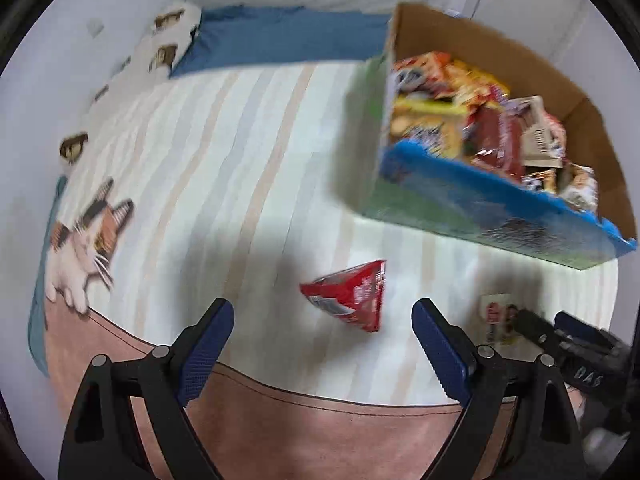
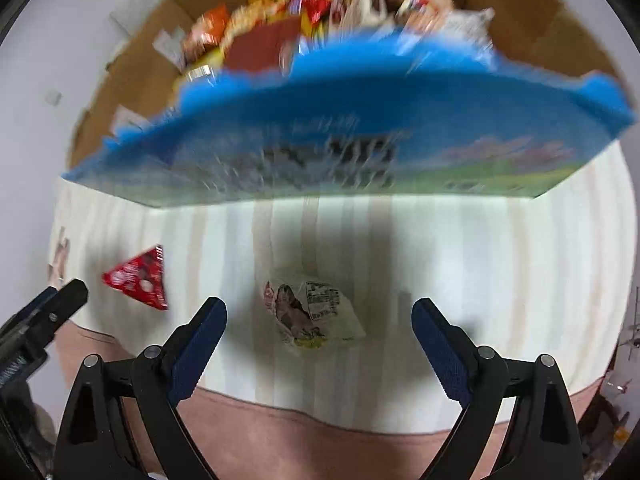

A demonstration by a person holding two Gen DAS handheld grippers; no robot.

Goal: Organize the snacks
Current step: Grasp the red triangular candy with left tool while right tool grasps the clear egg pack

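Snacks fill the cardboard box [image 1: 500,60] on the striped bedspread [image 1: 224,168]; nearer than the box, a red triangular packet [image 1: 352,294] lies just ahead of the left gripper [image 1: 322,344], jaws wide, empty; a pale packet [image 2: 314,314] (print blurred) lies between the right gripper [image 2: 318,346] fingers, also spread wide, not touching it.

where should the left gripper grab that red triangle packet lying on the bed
Come straight down on the red packet, which lies flat, free of the box and the white packet. The left gripper is open, its fingers spanning it. Pinch across the puffed middle, since its corners look thin and floppy.
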